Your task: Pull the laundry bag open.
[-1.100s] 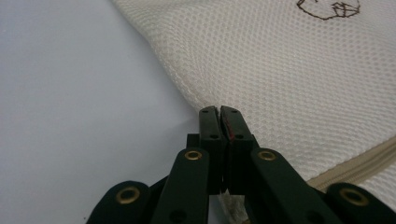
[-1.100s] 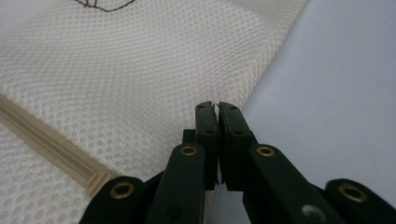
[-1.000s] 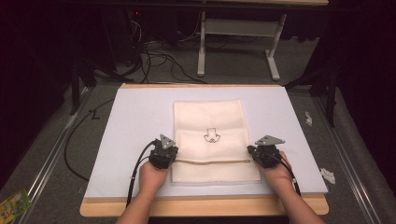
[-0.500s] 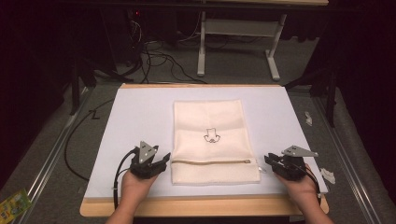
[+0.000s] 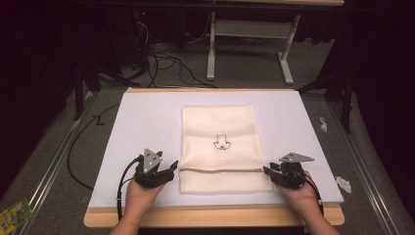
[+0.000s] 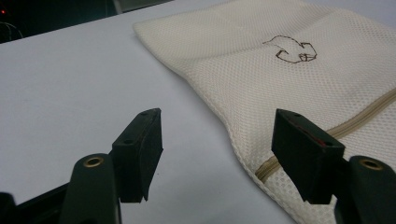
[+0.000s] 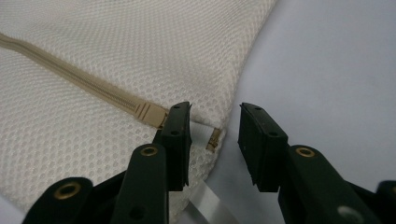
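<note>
A white foam board covers the wooden table, and at its centre lies a cream mesh laundry bag, flat and rectangular, its long sides running away from the person. The fabric is a fine honeycomb net, creased across the middle, with a small dark outline figure stitched just below that crease. A tan zipper crosses the bag near its front edge, ending in a stop at the right corner. The left gripper, held just off the bag's left edge at zipper level, has its jaws spread wide with nothing between them, having just been opening. The right gripper, at the bag's right edge, stands released too, its jaws just parted beside the zipper's end, gripping nothing.
</note>
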Available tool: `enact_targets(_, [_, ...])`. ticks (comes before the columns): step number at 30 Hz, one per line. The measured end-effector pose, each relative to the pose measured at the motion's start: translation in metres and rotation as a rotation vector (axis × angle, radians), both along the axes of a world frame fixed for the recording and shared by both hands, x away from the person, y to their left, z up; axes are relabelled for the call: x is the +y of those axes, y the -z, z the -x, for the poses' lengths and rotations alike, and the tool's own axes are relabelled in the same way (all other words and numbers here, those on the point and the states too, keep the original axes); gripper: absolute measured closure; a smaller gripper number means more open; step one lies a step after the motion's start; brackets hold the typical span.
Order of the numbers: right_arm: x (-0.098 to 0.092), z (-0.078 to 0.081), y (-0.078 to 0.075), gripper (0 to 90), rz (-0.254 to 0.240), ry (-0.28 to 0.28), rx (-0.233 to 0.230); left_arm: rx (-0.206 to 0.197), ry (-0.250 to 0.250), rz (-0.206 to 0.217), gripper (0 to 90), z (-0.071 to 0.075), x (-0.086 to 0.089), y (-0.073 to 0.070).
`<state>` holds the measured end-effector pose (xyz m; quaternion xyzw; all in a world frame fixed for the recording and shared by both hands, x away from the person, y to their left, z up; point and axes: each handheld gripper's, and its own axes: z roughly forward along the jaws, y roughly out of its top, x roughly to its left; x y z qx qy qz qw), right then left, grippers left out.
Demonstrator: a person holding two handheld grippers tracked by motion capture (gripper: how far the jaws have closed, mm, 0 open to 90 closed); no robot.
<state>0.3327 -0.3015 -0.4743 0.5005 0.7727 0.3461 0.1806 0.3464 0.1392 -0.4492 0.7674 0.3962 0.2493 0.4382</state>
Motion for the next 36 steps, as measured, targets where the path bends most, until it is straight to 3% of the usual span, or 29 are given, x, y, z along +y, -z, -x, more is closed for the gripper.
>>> enact_targets(8, [-0.002, 0.0, 0.003, 71.3, -0.044, -0.014, 0.013, -0.001, -0.007, 0.019, 36.5, 0.001, 0.001, 0.001])
enact_targets(12, [-0.002, -0.002, 0.003, 77.8, -0.044, -0.027, 0.015, 0.023, -0.002, 0.041, 37.0, -0.001, -0.003, 0.003])
enact_targets(15, [-0.001, -0.002, 0.002, 82.4, -0.038, -0.033, 0.022, 0.019, 0.011, 0.043, 37.9, -0.001, -0.006, 0.003])
enact_targets(19, [0.002, -0.001, -0.001, 84.9, -0.007, -0.048, 0.009, 0.03, 0.022, 0.051, 37.8, -0.002, -0.008, 0.001])
enact_targets(26, [0.001, 0.003, -0.012, 85.7, -0.02, -0.057, -0.05, 0.061, 0.118, 0.093, 37.0, -0.001, -0.024, -0.001])
enact_targets(29, [0.001, 0.005, -0.015, 85.7, -0.026, -0.062, -0.071, 0.071, 0.133, 0.106, 37.5, 0.0, -0.029, -0.004])
enact_targets(30, [0.001, 0.007, -0.017, 85.7, -0.029, -0.07, -0.085, 0.083, 0.168, 0.118, 37.7, 0.002, -0.035, -0.005])
enact_targets(34, [0.003, 0.009, -0.022, 85.8, -0.017, -0.081, -0.115, 0.084, 0.215, 0.072, 38.5, 0.009, -0.055, -0.005])
enact_targets(36, [0.003, 0.009, -0.024, 85.8, -0.022, -0.086, -0.127, 0.099, 0.235, 0.08, 39.3, 0.012, -0.064, -0.004])
